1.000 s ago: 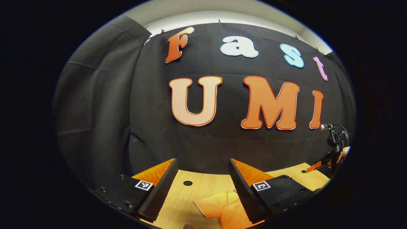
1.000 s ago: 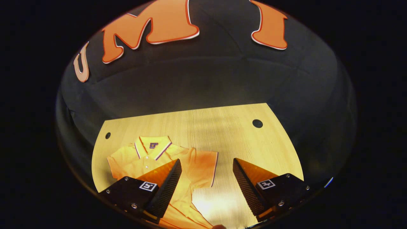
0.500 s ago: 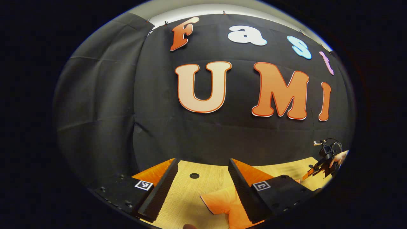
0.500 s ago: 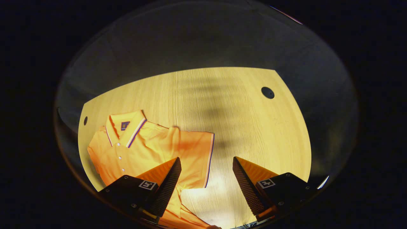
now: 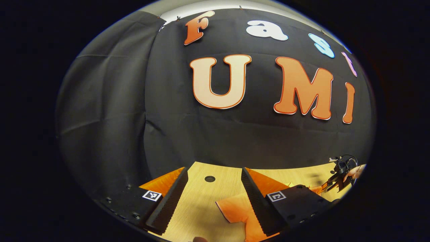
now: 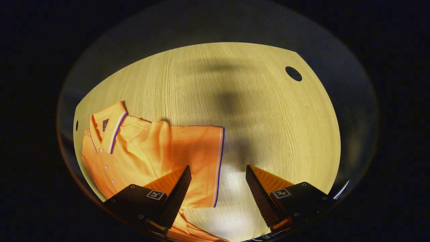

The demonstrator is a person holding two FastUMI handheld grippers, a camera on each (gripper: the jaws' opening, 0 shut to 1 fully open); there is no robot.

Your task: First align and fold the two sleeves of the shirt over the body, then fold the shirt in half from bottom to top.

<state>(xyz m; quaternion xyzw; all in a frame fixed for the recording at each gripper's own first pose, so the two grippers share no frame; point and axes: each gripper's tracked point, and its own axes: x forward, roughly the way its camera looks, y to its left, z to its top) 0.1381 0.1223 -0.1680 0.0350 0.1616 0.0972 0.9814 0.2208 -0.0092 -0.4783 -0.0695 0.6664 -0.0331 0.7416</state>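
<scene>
An orange polo shirt point(image 6: 141, 151) with a striped collar lies flat on the wooden table point(image 6: 262, 117) in the right gripper view, at lower left. Its sleeve point(image 6: 201, 151) with a dark-edged cuff spreads toward the right. My right gripper point(image 6: 216, 173) hangs open above that cuff, touching nothing. In the left gripper view my left gripper point(image 5: 213, 174) is open low over the table, with the shirt's other sleeve point(image 5: 237, 210) lying between its fingers near the right one. The right gripper point(image 5: 337, 178) and the hand holding it show far off at the right edge.
The table point(image 5: 198, 211) has round holes point(image 5: 209, 178) point(image 6: 293, 73) near its far corners. Black cloth wall rises right behind the table's far edge. A shadow falls across the bare wood right of the shirt.
The right gripper has tipped downward and moved closer over the shirt's sleeve; the wall has left its view. The left gripper has tilted down slightly, showing more table.
</scene>
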